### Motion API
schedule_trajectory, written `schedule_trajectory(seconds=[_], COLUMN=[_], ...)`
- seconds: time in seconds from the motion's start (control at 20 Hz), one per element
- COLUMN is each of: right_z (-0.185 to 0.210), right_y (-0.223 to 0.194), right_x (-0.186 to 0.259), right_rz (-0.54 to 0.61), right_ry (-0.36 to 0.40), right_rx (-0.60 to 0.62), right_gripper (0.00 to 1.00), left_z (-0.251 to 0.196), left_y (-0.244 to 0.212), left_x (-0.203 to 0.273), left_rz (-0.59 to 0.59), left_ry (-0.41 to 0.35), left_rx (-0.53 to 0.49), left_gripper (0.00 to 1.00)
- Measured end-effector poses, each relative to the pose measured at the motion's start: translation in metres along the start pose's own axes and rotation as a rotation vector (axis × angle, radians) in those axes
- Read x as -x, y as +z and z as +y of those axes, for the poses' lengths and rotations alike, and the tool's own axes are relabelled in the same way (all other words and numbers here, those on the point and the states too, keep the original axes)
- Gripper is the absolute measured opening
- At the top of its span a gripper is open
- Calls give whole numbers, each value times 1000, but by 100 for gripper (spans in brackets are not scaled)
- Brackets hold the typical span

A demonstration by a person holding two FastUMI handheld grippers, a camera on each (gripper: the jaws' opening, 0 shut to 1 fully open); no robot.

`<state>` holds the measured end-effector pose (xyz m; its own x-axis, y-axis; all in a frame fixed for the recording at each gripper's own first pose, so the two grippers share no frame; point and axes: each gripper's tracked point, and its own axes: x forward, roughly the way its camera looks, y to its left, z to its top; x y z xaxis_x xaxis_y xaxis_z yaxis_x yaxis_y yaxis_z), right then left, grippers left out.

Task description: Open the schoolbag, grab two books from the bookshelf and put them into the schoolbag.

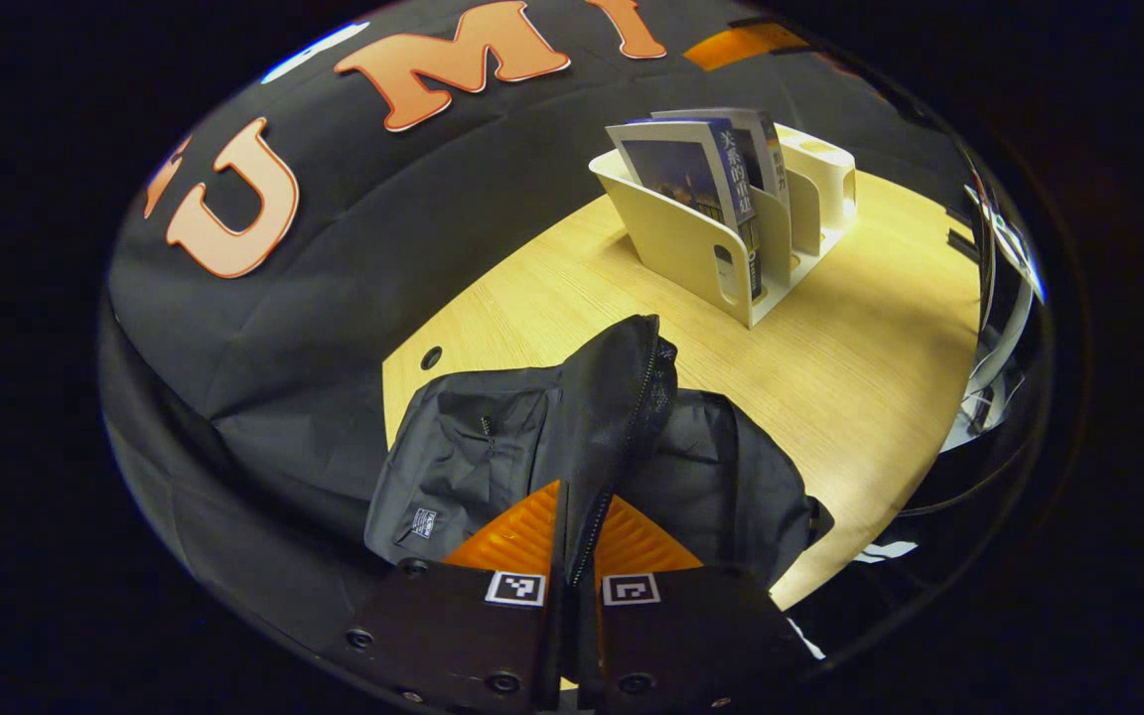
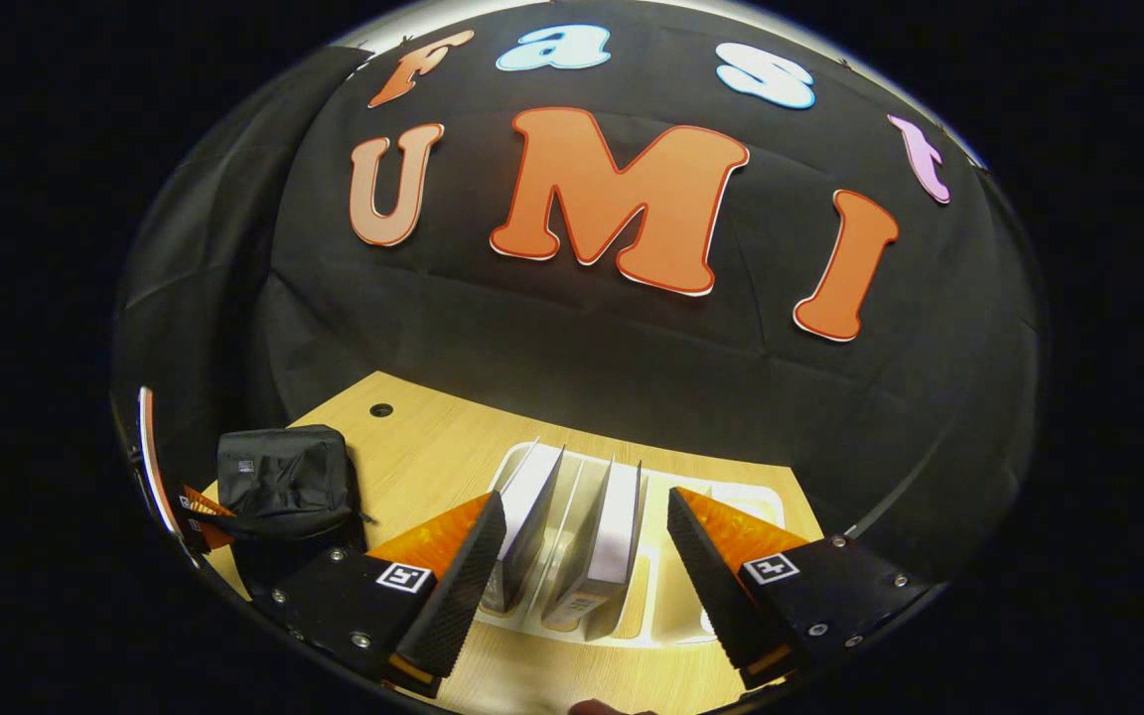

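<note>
The black schoolbag (image 1: 473,447) lies on the wooden table (image 1: 860,367). My left gripper (image 1: 584,497) is shut on its zippered flap (image 1: 622,387) and holds that flap raised. Beyond the bag stands a white bookshelf (image 1: 691,248) with two upright books (image 1: 686,169) in its slots. From above, my right gripper (image 2: 584,497) hangs open over the bookshelf (image 2: 666,596), its fingers straddling both books, one on the left (image 2: 527,506) and one on the right (image 2: 614,526). Neither finger touches a book. Far left in the right gripper view, the schoolbag (image 2: 279,477) sits with the left gripper (image 2: 200,511) at it.
The table (image 2: 433,447) has a small cable hole (image 1: 430,356) near the bag, and the same hole (image 2: 380,409) is in the right gripper view. The black cloth wall rises close behind the table. Bare wood lies between bag and bookshelf.
</note>
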<state>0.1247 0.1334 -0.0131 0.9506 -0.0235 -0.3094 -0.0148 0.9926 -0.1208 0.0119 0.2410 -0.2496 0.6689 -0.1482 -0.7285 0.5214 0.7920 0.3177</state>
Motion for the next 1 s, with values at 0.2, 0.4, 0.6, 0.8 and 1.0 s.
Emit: schedule_trajectory(seconds=[0.2,0.4,0.6,0.8,1.0], right_z=[8,16,23,27,37], right_y=[-3,-20,-20,-22,-25], right_x=[-17,-34,-43,-50,-59], right_rz=[90,226,314,400,498], right_ry=[3,19,29,45,70], right_rx=[9,-14,-25,5,-21], right_gripper=[98,99,99,99,98], left_z=[22,37,45,49,57], left_y=[10,20,28,38,49], left_x=[8,14,21,31,29], left_rz=[16,45,88,143,170], left_ry=[-92,-184,-283,-371,-411], left_rx=[60,87,76,66,143], left_gripper=[6,5,5,5,5])
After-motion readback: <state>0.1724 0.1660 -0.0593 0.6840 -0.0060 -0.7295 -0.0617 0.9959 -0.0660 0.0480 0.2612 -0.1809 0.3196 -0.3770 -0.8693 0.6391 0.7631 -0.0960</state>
